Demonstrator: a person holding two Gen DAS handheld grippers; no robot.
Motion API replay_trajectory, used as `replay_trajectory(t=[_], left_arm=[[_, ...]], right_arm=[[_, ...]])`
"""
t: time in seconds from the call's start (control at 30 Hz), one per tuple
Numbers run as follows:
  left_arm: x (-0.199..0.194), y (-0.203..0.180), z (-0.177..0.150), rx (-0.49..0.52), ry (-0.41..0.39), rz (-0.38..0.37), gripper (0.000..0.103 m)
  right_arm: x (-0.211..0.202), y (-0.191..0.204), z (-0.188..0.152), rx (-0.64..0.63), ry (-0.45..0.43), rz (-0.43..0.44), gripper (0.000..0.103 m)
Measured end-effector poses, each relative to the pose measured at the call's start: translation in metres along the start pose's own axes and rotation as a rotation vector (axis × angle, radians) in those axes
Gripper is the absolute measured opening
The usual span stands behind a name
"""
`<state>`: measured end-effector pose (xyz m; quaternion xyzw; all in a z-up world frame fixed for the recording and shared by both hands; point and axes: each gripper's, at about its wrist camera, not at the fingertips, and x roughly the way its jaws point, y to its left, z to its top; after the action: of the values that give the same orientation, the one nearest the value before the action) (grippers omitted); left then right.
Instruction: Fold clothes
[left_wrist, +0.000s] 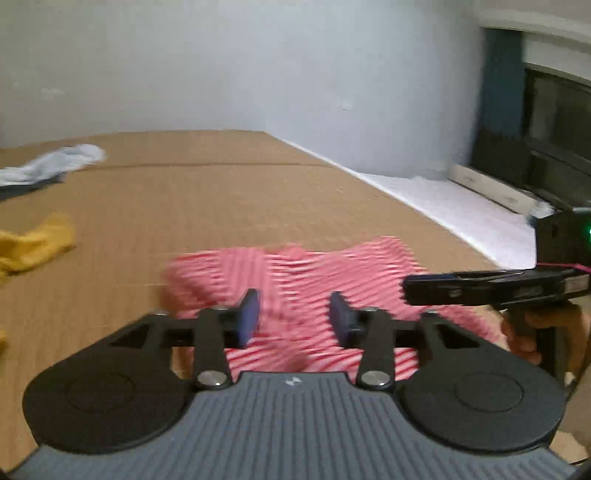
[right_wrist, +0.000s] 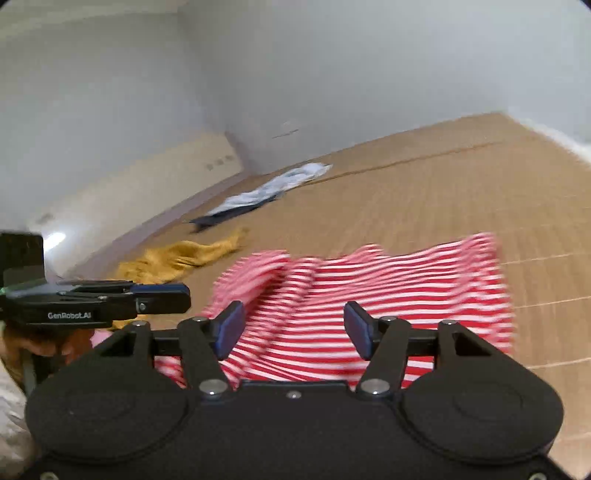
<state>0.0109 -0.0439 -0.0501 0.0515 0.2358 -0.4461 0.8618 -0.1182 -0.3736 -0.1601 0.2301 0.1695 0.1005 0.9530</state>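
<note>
A red-and-white striped garment (left_wrist: 295, 280) lies rumpled on brown cardboard (left_wrist: 207, 192); it also shows in the right wrist view (right_wrist: 388, 288). My left gripper (left_wrist: 293, 319) is open, its blue pads apart just above the garment's near part, holding nothing. My right gripper (right_wrist: 293, 330) is open too, hovering over the garment's near edge. The right gripper also shows from the side at the right of the left wrist view (left_wrist: 406, 290), and the left gripper shows at the left of the right wrist view (right_wrist: 186, 295). Both views are blurred.
A yellow garment (left_wrist: 33, 243) lies to the left, also visible in the right wrist view (right_wrist: 177, 258). A light blue and dark garment (left_wrist: 48, 166) lies further back left (right_wrist: 266, 192). White walls bound the cardboard; white bedding (left_wrist: 461, 218) and a dark window lie to the right.
</note>
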Motion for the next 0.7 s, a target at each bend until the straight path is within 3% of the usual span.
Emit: replay_trajectory(t=[0.13, 0.27, 0.53, 0.7], left_arm=[[0.016, 0.024, -0.02, -0.022, 0.073, 0.073, 0.052], [0.026, 0.016, -0.032, 0.032, 0.128, 0.063, 0.052], [0.029, 0.01, -0.041, 0.118, 0.143, 0.033, 0.052], [0.027, 0.013, -0.043, 0.117, 0.141, 0.003, 0.052]], right_arm=[[0.048, 0.001, 0.003, 0.099, 0.056, 0.1, 0.079], [0.093, 0.003, 0.002, 0.149, 0.13, 0.039, 0.081], [0.135, 0.031, -0.005, 0.044, 0.192, -0.046, 0.083], [0.145, 0.04, -0.014, -0.039, 0.179, -0.116, 0.071]])
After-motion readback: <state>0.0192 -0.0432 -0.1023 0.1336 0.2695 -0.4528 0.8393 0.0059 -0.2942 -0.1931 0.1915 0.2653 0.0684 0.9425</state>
